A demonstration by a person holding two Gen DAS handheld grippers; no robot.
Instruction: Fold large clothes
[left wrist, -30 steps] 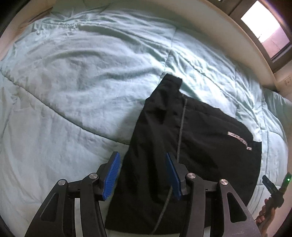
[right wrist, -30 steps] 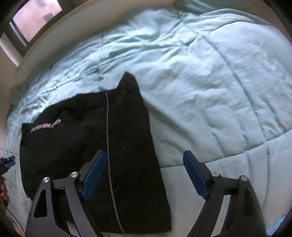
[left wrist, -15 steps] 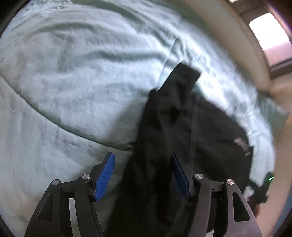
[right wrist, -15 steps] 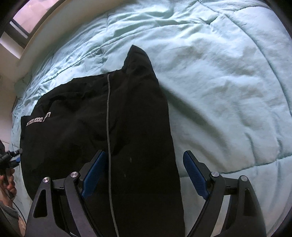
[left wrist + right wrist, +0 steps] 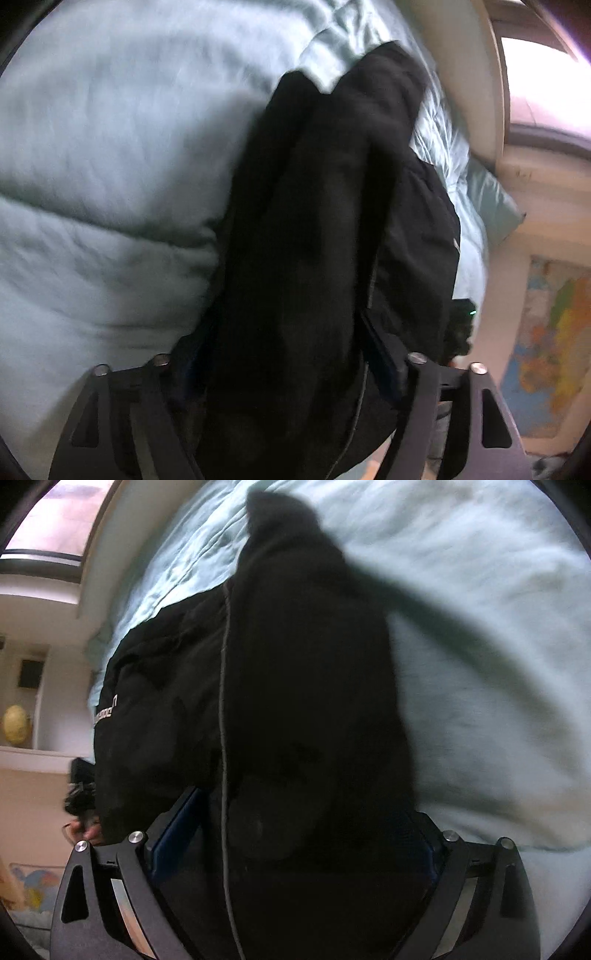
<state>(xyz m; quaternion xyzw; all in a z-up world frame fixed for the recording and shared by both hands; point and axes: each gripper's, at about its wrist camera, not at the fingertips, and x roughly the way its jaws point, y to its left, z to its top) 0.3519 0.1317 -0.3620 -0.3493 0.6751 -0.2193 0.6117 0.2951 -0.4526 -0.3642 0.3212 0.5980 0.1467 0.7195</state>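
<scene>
A black garment (image 5: 314,221) with a thin grey piping line and a small white logo (image 5: 107,712) lies on a pale green quilt (image 5: 110,147). In the left wrist view my left gripper (image 5: 288,354) hangs low over the garment's near end. Its jaws are opening, and the dark cloth fills the gap between them with no clear pinch. My right gripper (image 5: 301,834) straddles the same near end of the garment (image 5: 295,664). Its jaws are opening wide too, with the blue pads (image 5: 177,830) beside the cloth. Each view shows the other gripper small at the garment's side edge.
The quilt (image 5: 480,664) spreads far around the garment. A beige wall ledge (image 5: 491,74) and a bright window (image 5: 546,81) border the bed's far side. A coloured map (image 5: 554,350) hangs beyond the bed's end, and a yellow globe (image 5: 14,725) sits on a shelf.
Both grippers have sunk and tipped down toward the garment's near end, which now fills both views. Both pairs of jaws stand wider than before.
</scene>
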